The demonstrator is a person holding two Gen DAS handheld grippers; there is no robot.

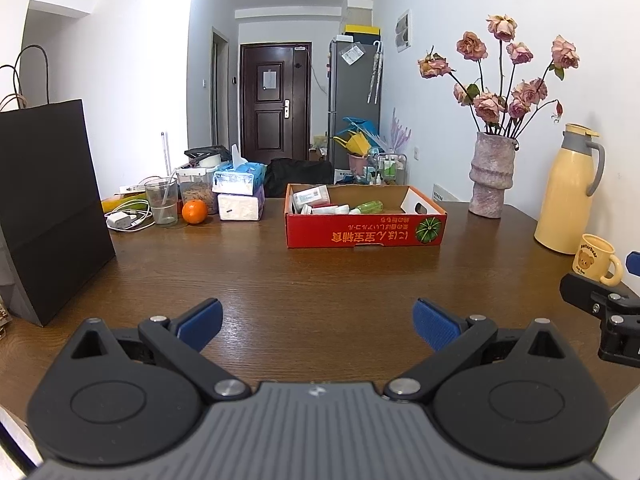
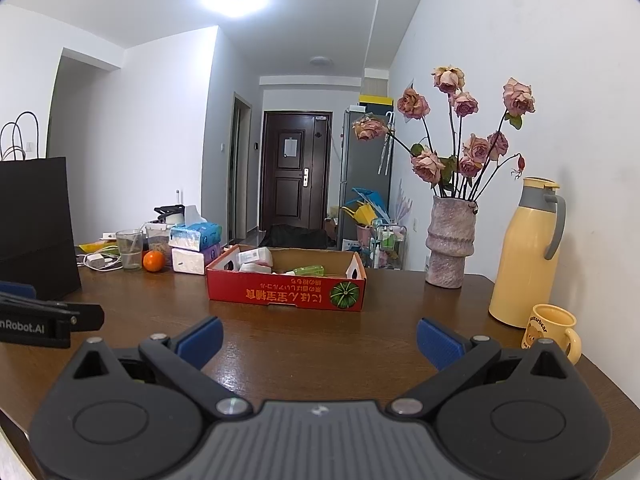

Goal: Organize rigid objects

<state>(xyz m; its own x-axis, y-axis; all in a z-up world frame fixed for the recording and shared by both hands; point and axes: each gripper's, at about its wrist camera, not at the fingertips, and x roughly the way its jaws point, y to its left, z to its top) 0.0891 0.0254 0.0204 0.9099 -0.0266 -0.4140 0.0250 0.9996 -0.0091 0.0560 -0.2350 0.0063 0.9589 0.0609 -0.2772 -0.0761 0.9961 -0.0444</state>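
Above the wooden table (image 1: 320, 280), left gripper (image 1: 318, 322) and right gripper (image 2: 320, 338) hover, jaws wide, empty, facing red cardboard box (image 1: 366, 234).

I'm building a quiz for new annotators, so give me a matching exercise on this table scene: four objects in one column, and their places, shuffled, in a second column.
Objects:
1. orange
2. yellow mug
3. green bottle
4. black paper bag

Places:
A. inside the red cardboard box
B. standing at the table's left edge
C. in front of the yellow thermos, at the right
D. beside the clear glass, in front of the tissue packs

Pairs: 1-D, 2-C, 3-A, 4-B
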